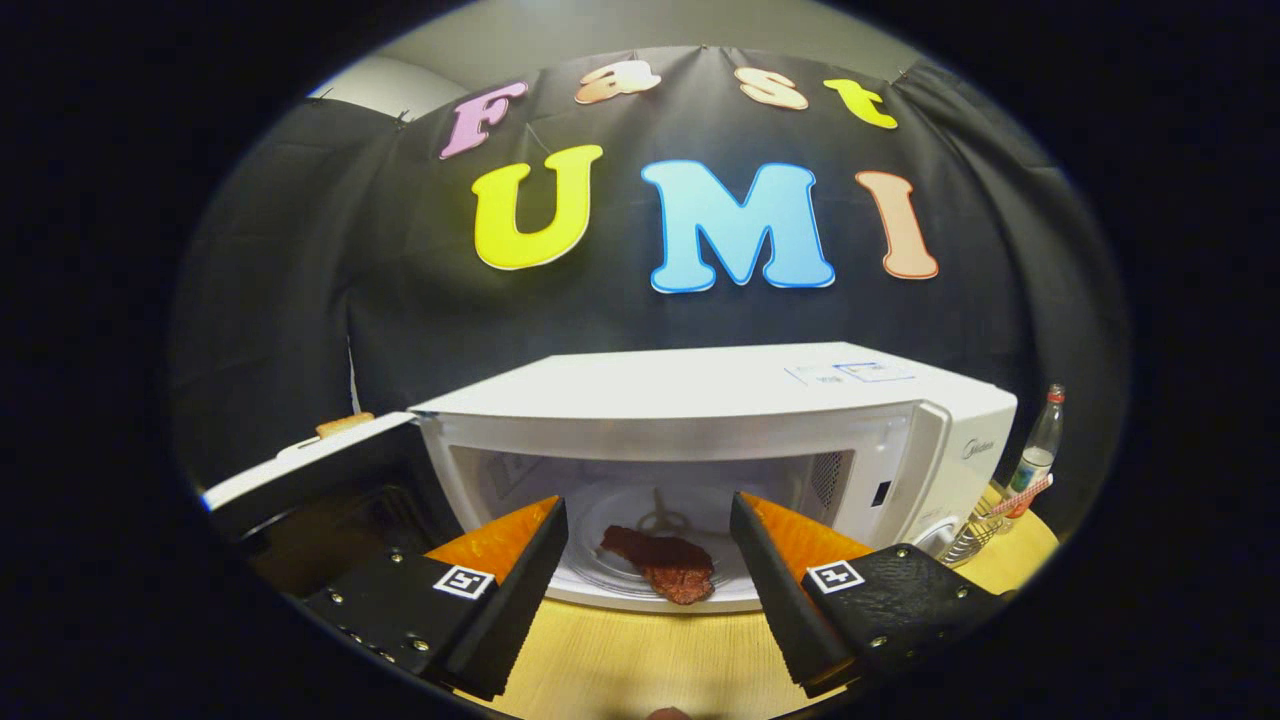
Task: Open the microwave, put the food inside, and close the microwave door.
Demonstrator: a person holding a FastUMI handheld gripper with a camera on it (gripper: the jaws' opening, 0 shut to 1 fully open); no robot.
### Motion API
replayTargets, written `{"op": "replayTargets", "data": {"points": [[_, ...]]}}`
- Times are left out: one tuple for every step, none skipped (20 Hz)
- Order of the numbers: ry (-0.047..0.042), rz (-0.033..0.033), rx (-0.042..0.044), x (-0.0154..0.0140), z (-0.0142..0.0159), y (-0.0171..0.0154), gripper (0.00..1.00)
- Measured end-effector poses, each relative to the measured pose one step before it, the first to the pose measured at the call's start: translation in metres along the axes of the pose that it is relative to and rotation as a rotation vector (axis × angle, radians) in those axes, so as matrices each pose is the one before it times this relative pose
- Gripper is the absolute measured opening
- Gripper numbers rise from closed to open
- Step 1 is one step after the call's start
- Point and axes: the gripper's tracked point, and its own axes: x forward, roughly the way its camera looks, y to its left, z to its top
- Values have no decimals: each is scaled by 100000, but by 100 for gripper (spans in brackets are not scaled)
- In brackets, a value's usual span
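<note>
While the white microwave (700,400) stands open on the wooden table (640,660), its door (310,470) is swung wide to the left, the inner face dark and the outer edge white. Inside the cavity a flat, reddish-brown piece of food (665,563) (it looks like a slice of cooked meat) lies on the glass turntable plate (620,570), near the plate's front rim and close to the front lip of the oven. Behind the food the turntable's centre hub shows faintly through the glass.

The gripper (648,515) hangs just in front of the oven's opening with its fingers spread well apart and nothing between them; the food sits beyond the fingertips, seen through the gap. Each finger carries a small square marker on its upper face. The fingers hover over the table's front part, not touching the microwave so far as I can tell.

To the right of the microwave, near the table's right edge, stands a wire rack (975,535), and just beyond it a clear bottle (1038,450) with a red cap. A red-and-white striped item (1022,495) lies across the rack; what it is I cannot tell. Labels are stuck on the microwave's top at its right rear part.
</note>
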Motion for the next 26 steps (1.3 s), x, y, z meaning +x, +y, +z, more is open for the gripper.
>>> {"op": "replayTargets", "data": {"points": [[-803, 188, -421, -1180, 677, 294, 98], [-884, 456, -312, -1123, 742, 356, 98], [-559, 98, -289, -1077, 596, 319, 98], [-196, 197, 166, -1127, 476, 381, 98], [-512, 324, 1105, -1061, 466, 426, 98], [-699, 598, 1794, -1121, 546, 605, 98], [-1045, 635, 1887, -1029, 494, 700, 98], [-456, 1041, 1395, -995, 310, 787, 98], [161, 1790, 354, -1000, -34, 993, 98], [236, 1091, -407, -1016, 35, 846, 98], [-54, 1435, -319, -997, 93, 685, 98], [-426, 1387, 488, -970, 184, 914, 98], [-46, 1805, 535, -1004, 37, 940, 98], [159, 1460, 405, -732, 22, 909, 98], [542, 1622, 275, -689, -103, 841, 98], [275, 2316, 105, -716, -99, 1126, 98], [-351, 2254, -159, -765, 85, 1136, 98], [-345, 2062, -549, -584, 147, 1167, 98], [-270, 2286, -775, -541, 88, 1066, 98], [-383, 2236, -648, -414, 221, 1170, 98], [-216, 1990, -450, -337, 18, 1098, 98], [-366, 2060, 21, -202, 194, 1119, 98], [-318, 2456, 223, -155, 157, 1223, 98], [-487, 2560, 171, -69, 183, 1342, 98], [-208, 2562, 79, 7, -23, 1207, 98], [-66, 2885, 78, -12, 6, 1334, 98]]}}
